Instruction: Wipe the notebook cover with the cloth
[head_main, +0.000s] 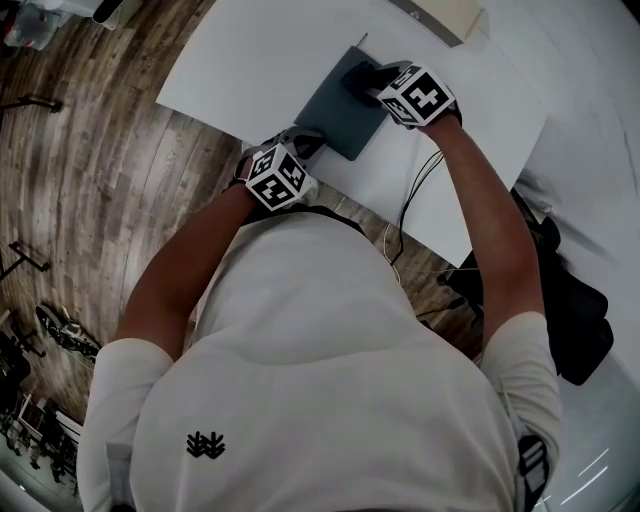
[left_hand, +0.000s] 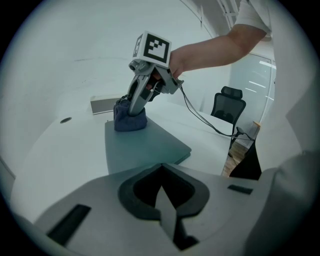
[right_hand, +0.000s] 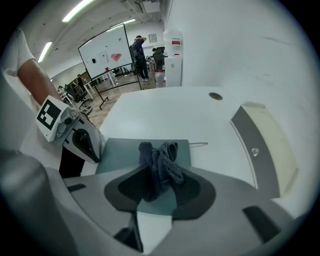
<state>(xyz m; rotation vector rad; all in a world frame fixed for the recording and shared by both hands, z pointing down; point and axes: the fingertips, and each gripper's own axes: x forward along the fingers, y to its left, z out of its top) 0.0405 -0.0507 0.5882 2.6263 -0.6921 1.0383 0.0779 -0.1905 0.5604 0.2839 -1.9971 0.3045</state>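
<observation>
Plainly pinched in the right gripper (right_hand: 156, 207): a cloth (right_hand: 161, 162), with jaws drawn nearly together on its bunched middle. Sticks out ahead of the fingertips in soft folds and presses down onto the notebook (right_hand: 120, 150), near the far end of the cover. Seen from the left gripper view as a dark blue lump (left_hand: 130, 119) squashed under the right gripper (left_hand: 133, 106), touching the cover (left_hand: 145, 145).

Lower down in the head view, the left gripper (head_main: 300, 143), tips resting at the near corner of the notebook (head_main: 340, 115), well apart from the cloth (head_main: 352, 78). Jaws together in its own view (left_hand: 164, 197), with nothing between them.

As to materials: nubbly, loosely knitted fabric for the cloth, crumpled and without a fixed shape. Smooth, matt, grey-blue cover on the notebook, a thin flat rectangle with slightly rounded corners, lying flat on a glossy white table (head_main: 250, 60). Hard pale grey plastic on both grippers, with dark liners around the jaw openings and a black-and-white marker cube on each.
</observation>
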